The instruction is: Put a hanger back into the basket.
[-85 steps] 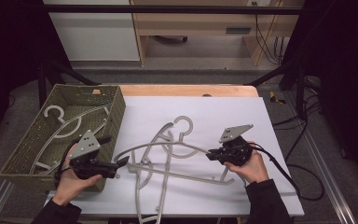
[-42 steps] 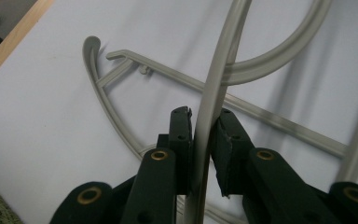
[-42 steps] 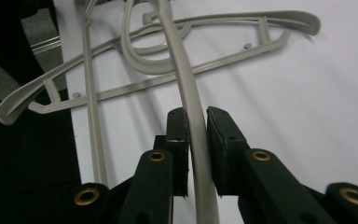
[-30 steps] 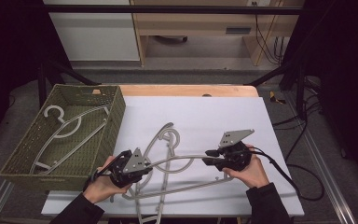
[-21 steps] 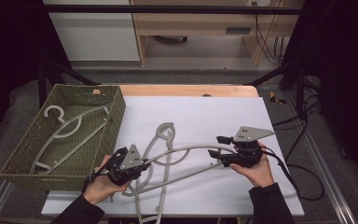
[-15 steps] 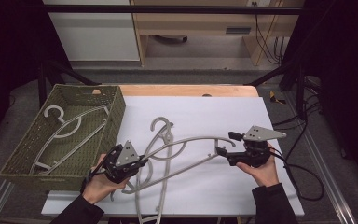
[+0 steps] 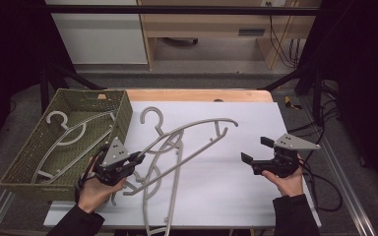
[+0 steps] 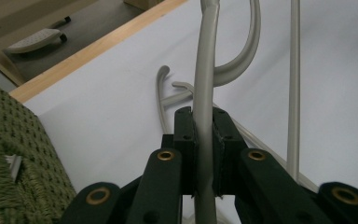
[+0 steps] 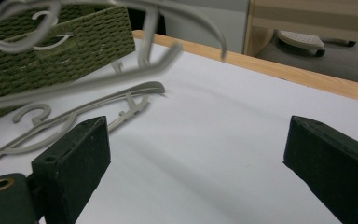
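Note:
My left gripper (image 7: 139,158) is shut on the end of a grey plastic hanger (image 7: 193,154), which is lifted and slants up and right over the white table, hook (image 7: 150,115) at the far side. In the left gripper view the jaws (image 8: 204,130) clamp the hanger's bar (image 8: 204,84). To the right, my right gripper (image 7: 256,150) stands open and empty, apart from the hanger's tip. Between its wide jaws (image 9: 196,154) there is bare white table; the raised hanger (image 9: 98,70) passes above and to the left.
A green woven basket (image 7: 123,115) at the left holds another grey hanger (image 7: 71,137). More grey hangers (image 7: 170,196) lie tangled on the white sheet (image 7: 236,191) below the raised one. A wooden strip (image 7: 202,95) marks the far edge. Cables trail at the right.
My left gripper came from the basket and closed on the hanger. The right gripper let go of the hanger's other end and drew back right. The hanger swung up and left.

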`<state>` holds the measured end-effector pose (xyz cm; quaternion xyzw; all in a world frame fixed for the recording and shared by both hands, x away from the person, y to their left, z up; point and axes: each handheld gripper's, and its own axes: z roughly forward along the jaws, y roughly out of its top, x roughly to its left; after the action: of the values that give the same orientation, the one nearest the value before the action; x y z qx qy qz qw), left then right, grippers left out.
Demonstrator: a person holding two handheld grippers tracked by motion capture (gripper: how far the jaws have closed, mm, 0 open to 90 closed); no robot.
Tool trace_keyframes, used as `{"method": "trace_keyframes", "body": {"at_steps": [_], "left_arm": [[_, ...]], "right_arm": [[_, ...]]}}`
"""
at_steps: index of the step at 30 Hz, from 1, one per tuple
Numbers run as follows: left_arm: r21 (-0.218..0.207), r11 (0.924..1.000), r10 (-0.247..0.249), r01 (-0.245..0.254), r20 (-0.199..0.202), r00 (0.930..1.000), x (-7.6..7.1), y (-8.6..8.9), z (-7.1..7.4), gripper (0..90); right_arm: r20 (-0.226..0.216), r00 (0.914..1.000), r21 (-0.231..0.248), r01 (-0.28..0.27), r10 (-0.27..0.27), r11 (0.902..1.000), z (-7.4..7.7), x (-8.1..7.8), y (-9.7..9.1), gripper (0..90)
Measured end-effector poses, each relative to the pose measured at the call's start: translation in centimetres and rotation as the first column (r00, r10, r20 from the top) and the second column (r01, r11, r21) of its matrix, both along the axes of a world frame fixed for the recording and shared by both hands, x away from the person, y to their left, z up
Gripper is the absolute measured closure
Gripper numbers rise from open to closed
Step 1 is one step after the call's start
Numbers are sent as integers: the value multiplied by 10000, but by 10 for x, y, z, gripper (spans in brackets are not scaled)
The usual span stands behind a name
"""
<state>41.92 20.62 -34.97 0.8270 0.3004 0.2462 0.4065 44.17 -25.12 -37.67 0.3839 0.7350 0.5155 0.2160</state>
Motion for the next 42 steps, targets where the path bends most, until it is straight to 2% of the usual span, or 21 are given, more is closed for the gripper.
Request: {"method": "trace_keyframes", "body": {"at_steps": [2,7,17,21,28,29,30,31,32,33,35,38,39,42], "left_arm": [[-271,9995,135,-131,134,9998,-1,7,9,824],[-521,9981,363,-342,391,9986,-2,19,23,823],[-713,9962,556,-507,679,9961,5,37,50,823],[-600,9949,857,-812,756,9934,13,53,62,823],[-432,9919,1218,-1191,685,9902,23,74,69,823],[-540,9895,1371,-1338,635,9885,26,82,70,822],[-540,9895,1371,-1338,635,9885,26,82,70,823],[-539,9860,1612,-1576,696,9845,30,90,71,822],[-539,9860,1612,-1576,696,9845,30,90,71,823],[-456,9830,1809,-1780,714,9809,33,98,71,823],[-450,9791,2008,-1984,574,9779,35,106,71,823],[-409,9754,2186,-2166,546,9743,38,114,71,822],[-402,9708,2384,-2364,574,9695,40,123,71,822],[-422,9675,2516,-2494,563,9662,43,132,71,822]], "right_arm": [[-69,9998,-24,163,-164,9999,-3,0,-4,61],[-112,9994,35,334,-334,9994,-4,0,-8,51],[-40,9985,77,549,-549,9985,-4,-1,-9,45],[-31,9979,20,645,-645,9979,-5,-1,-10,45],[-42,9978,11,656,-656,9978,-5,-1,-9,45],[-36,9978,11,665,-665,9978,-5,-1,-9,45],[-36,9978,11,665,-665,9978,-5,-1,-9,45],[-35,9977,3,674,-674,9977,-5,-1,-9,45],[-35,9977,3,674,-674,9977,-5,-1,-9,45],[-39,9977,2,678,-678,9977,-5,-1,-9,45],[-45,9979,-40,653,-653,9979,-6,0,-9,45],[-60,9979,-74,644,-645,9979,-6,0,-8,44],[-60,9980,-86,634,-635,9979,-6,0,-8,44],[-77,9977,-74,668,-669,9977,-6,0,-8,44]]}}
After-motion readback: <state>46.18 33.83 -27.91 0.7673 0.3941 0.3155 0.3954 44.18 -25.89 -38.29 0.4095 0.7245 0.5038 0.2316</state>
